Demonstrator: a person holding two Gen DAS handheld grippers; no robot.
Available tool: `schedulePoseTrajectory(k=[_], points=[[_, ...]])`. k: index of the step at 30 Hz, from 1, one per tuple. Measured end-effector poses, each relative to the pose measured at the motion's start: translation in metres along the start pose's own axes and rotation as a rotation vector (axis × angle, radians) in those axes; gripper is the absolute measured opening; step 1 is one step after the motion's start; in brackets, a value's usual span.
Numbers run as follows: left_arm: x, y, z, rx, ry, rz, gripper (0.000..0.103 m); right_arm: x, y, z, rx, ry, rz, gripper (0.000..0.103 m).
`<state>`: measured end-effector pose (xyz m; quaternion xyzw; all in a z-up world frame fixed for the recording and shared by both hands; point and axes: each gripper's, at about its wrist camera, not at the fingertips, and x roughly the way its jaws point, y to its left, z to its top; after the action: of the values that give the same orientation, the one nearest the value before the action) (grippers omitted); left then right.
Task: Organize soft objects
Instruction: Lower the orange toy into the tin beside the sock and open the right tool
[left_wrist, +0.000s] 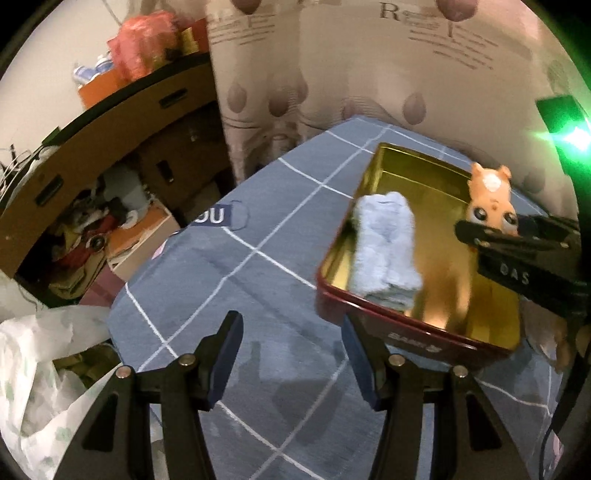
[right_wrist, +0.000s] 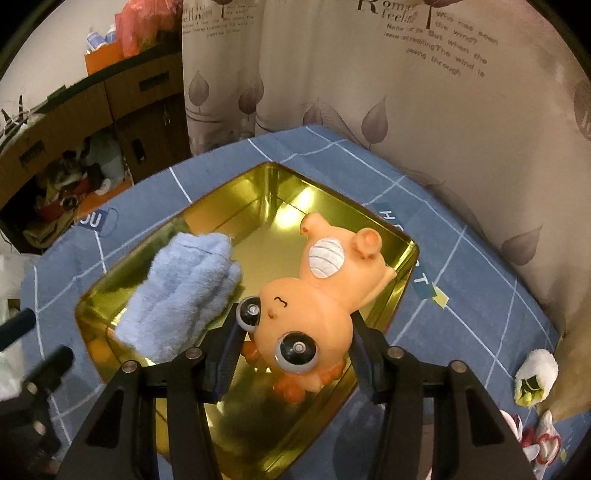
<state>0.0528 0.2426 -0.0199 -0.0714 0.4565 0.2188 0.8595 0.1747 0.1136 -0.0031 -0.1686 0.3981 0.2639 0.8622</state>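
An orange rubber toy animal (right_wrist: 314, 295) with big bulging eyes hangs over the open gold-lined tin (right_wrist: 280, 188); my right gripper (right_wrist: 295, 332) is shut on its head. A rolled light-blue fluffy cloth (right_wrist: 184, 291) lies in the tin's left side. In the left wrist view the same cloth (left_wrist: 384, 247) rests in the red-walled tin (left_wrist: 406, 332), and the toy (left_wrist: 489, 199) shows at the right, held by the right gripper (left_wrist: 491, 229). My left gripper (left_wrist: 291, 347) stands open over the blue checked cloth (left_wrist: 258, 295), just in front of the tin, with nothing between its fingers.
A white and yellow plush (right_wrist: 535, 376) and a red and white soft item (right_wrist: 535, 439) lie on the blue cloth at the right. A leaf-print curtain (right_wrist: 369, 92) hangs behind. A cluttered brown cabinet (left_wrist: 110, 155) stands to the left, and a white patterned bag (left_wrist: 44, 362) lies at the lower left.
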Motion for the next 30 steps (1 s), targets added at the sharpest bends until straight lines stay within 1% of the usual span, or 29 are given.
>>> schedulePoseTrajectory(k=[3, 15, 24, 26, 28, 30], points=[[0.005, 0.002, 0.000, -0.003, 0.020, -0.001, 0.057, 0.006, 0.001, -0.001, -0.008, 0.007, -0.006, 0.049], [0.007, -0.001, -0.001, 0.012, 0.033, 0.000, 0.057, 0.017, 0.011, -0.002, -0.048, 0.020, -0.022, 0.050], [0.009, -0.006, -0.002, 0.029, 0.041, 0.002, 0.057, 0.020, 0.012, -0.005, -0.039, 0.027, -0.031, 0.051], [0.009, -0.006, -0.003, 0.029, 0.040, 0.002, 0.057, 0.020, 0.012, -0.006, -0.032, 0.029, -0.025, 0.056], [0.008, -0.006, -0.003, 0.031, 0.041, 0.002, 0.057, 0.017, 0.012, -0.007, -0.024, 0.017, -0.023, 0.064], [0.008, -0.006, -0.003, 0.032, 0.039, 0.002, 0.057, 0.012, 0.012, -0.007, -0.025, 0.000, -0.035, 0.064]])
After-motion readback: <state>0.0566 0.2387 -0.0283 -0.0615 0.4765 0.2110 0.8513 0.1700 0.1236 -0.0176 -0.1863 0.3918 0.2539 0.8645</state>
